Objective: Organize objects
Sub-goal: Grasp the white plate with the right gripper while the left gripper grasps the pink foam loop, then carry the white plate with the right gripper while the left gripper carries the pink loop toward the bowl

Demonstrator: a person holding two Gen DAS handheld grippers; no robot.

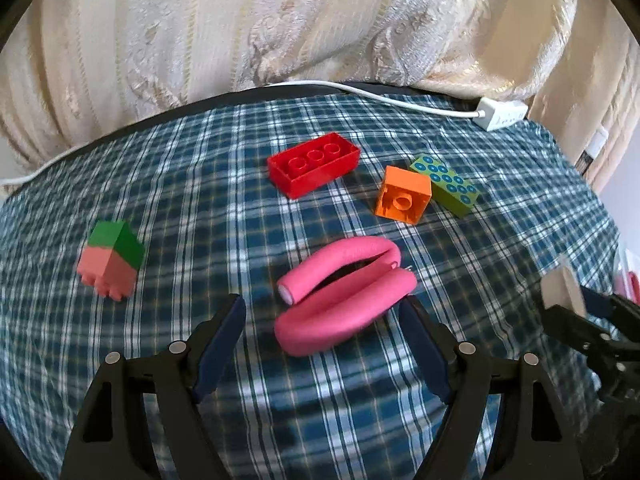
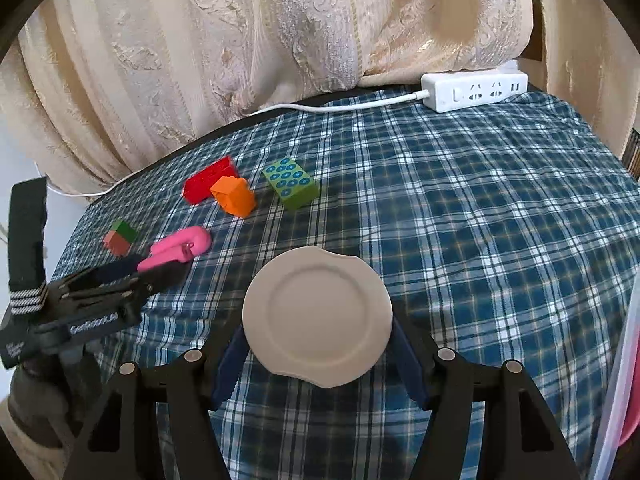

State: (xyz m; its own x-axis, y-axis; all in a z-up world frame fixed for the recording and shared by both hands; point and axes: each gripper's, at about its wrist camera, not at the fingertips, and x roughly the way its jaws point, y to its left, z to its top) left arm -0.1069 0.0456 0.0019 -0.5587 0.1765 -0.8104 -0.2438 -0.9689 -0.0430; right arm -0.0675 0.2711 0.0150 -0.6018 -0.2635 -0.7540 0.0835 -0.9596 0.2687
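On the checked tablecloth [image 1: 200,184], toward its left edge, sits a green and pink block [image 1: 112,258]. Near the middle lies a bent pink foam roller [image 1: 344,300], just ahead of the left gripper [image 1: 322,312], whose jaws stand apart around nothing. Behind it rest a red brick [image 1: 314,164], an orange block [image 1: 404,196] and a spotted green brick [image 1: 446,186], the last two touching. The right gripper [image 2: 318,332] clasps a small white plate [image 2: 318,316]. A power strip [image 2: 476,90] lies at the far right corner.
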